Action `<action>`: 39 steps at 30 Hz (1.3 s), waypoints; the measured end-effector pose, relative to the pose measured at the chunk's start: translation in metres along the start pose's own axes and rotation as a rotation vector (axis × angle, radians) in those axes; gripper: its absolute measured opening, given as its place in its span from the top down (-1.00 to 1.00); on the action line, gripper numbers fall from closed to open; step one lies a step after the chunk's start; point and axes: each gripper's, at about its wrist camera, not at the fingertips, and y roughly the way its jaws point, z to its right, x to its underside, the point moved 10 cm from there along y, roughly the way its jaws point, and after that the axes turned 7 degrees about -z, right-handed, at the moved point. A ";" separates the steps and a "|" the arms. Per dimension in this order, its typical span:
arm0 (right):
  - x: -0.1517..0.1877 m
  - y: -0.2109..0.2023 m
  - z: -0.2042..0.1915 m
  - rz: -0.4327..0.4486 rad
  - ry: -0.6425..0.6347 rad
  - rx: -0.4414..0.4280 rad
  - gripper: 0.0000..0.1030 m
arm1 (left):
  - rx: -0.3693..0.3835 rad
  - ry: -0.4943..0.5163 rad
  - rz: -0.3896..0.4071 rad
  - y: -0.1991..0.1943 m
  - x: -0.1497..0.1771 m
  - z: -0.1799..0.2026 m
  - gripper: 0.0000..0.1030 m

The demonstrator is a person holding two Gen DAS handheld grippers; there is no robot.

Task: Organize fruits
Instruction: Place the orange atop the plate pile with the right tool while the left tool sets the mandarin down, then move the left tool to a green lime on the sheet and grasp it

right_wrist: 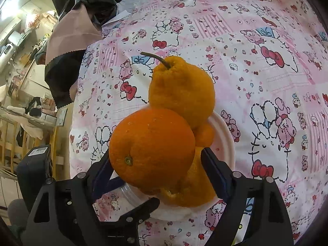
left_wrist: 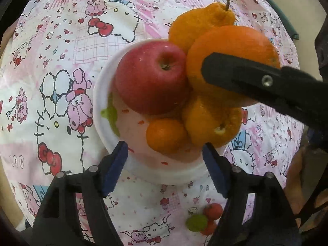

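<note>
Plate: a white plate (left_wrist: 106, 94) is sitting on the cartoon-print tablecloth (left_wrist: 61, 82), already carrying most of the fruit.
Fruit on the plate: a red apple (left_wrist: 150, 78), a small mandarin (left_wrist: 166, 135), a knobbly yellow-orange citrus (left_wrist: 211, 121) lying low, and a stemmed, pear-shaped citrus (right_wrist: 182, 90) at the far rim are all crowding together, touching one another.
Large orange: the large orange (right_wrist: 151, 149) is resting on top of the pile, leaning against the stemmed citrus and the apple.
Right gripper: the right gripper (right_wrist: 155, 164) is straddling the large orange with its jaws apart; the pad on the picture's right is standing clear of the peel, while the other side is hidden behind the fruit (so this is reading as a release, not a grip).
Left gripper: the left gripper (left_wrist: 165, 164) is hovering over the near rim of the plate, jaws spread wide and holding nothing, the mandarin just beyond its tips.
Still off the plate: a small cluster of red and green fruits (left_wrist: 205, 219) is lying on the cloth just beside the left gripper's finger.
Progress: the task is looking nearly finished; the big pieces are gathered, and the little cluster appears to be what is remaining.
Caution: the orange is perching high and may be rolling off if nudged.
</note>
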 end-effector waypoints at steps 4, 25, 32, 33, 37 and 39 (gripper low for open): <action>0.001 -0.002 0.000 0.002 -0.003 0.001 -0.78 | -0.022 0.003 0.013 -0.007 0.000 -0.002 -0.41; 0.018 -0.061 0.005 0.076 -0.002 0.012 -0.82 | -0.112 0.030 0.142 -0.054 0.010 -0.014 -0.41; 0.056 -0.096 0.023 0.108 0.044 0.018 -0.82 | -0.211 0.075 0.179 -0.061 0.016 -0.012 -0.41; 0.062 -0.101 0.025 0.112 0.049 0.021 -0.82 | -0.209 0.067 0.184 -0.063 0.017 -0.011 -0.41; 0.082 -0.117 0.033 0.127 0.064 0.021 -0.82 | -0.213 0.071 0.216 -0.076 0.026 -0.006 -0.41; 0.092 -0.123 0.040 0.141 0.082 0.023 -0.82 | -0.222 0.077 0.235 -0.083 0.031 -0.005 -0.41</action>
